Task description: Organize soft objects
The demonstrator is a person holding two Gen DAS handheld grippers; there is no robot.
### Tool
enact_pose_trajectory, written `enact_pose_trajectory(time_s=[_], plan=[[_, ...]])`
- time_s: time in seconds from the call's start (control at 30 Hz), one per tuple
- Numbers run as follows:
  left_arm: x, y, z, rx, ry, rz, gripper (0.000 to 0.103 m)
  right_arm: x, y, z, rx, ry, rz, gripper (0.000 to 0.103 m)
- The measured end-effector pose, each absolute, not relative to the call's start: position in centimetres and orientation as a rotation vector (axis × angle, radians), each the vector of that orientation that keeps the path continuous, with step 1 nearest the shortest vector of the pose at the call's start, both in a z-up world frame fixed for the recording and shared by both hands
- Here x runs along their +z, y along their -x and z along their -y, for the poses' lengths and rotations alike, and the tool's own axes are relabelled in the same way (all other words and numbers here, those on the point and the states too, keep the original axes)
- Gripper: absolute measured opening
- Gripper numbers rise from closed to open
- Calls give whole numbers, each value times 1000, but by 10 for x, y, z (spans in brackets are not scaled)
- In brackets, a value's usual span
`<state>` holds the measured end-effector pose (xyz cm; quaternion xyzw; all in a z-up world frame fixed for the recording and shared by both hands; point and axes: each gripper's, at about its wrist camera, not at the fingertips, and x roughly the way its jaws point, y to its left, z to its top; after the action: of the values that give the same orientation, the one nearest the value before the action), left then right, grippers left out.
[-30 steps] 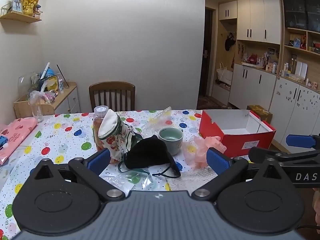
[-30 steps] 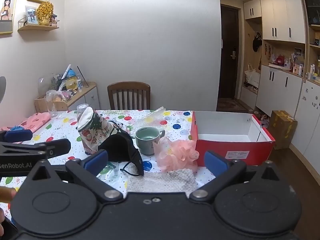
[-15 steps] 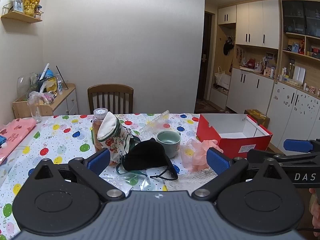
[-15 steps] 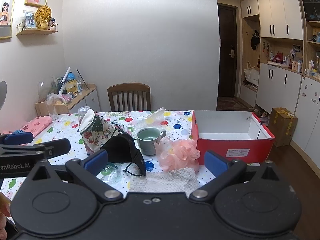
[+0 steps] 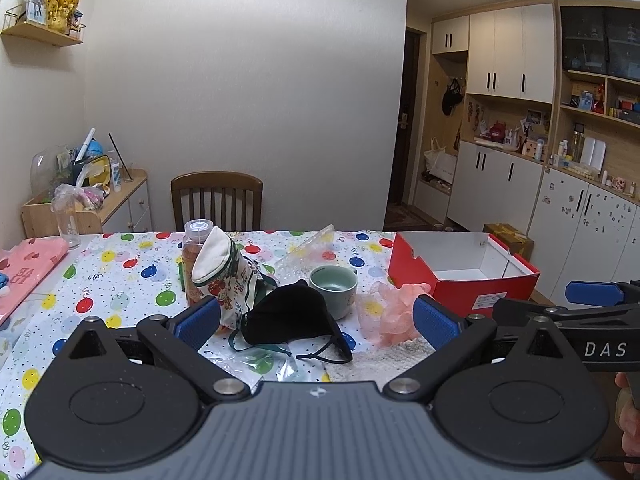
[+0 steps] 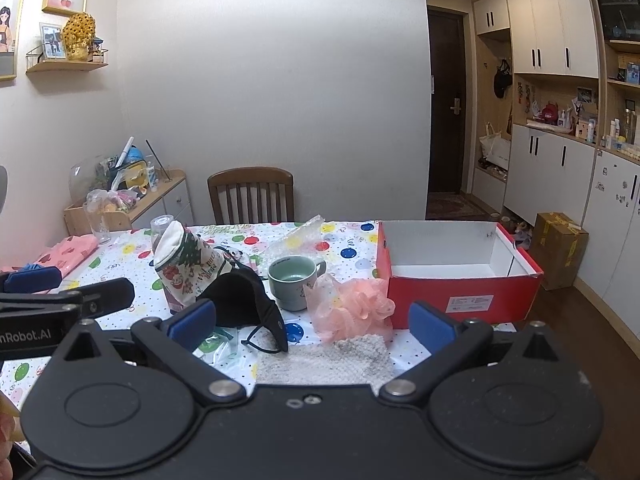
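Both my grippers spread wide, empty. Pink mesh puff [image 6: 354, 308] lies on table just left of red box [image 6: 460, 296], dead ahead of right gripper [image 6: 312, 320]; left gripper [image 5: 316, 318] faces black mask [image 5: 288, 312]. Right nearer puff.

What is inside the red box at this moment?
The red box looks empty: only its white walls and white floor show. Its front wall hides the nearest strip of floor, so something small there cannot be ruled out.

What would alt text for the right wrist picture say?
An open handheld gripper faces a balloon-print table holding a black face mask, green mug, pink bath puff, festive pouch and an empty red box.
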<state>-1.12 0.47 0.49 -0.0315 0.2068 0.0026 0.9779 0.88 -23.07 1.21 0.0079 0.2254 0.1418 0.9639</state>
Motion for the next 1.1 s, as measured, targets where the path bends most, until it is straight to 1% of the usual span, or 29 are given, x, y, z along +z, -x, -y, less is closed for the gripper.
enact_pose_trajectory(time_s=[1.1], plan=[[4,8,-17,8,107,-419,103,15,-16,224,348,-5,-436,103]])
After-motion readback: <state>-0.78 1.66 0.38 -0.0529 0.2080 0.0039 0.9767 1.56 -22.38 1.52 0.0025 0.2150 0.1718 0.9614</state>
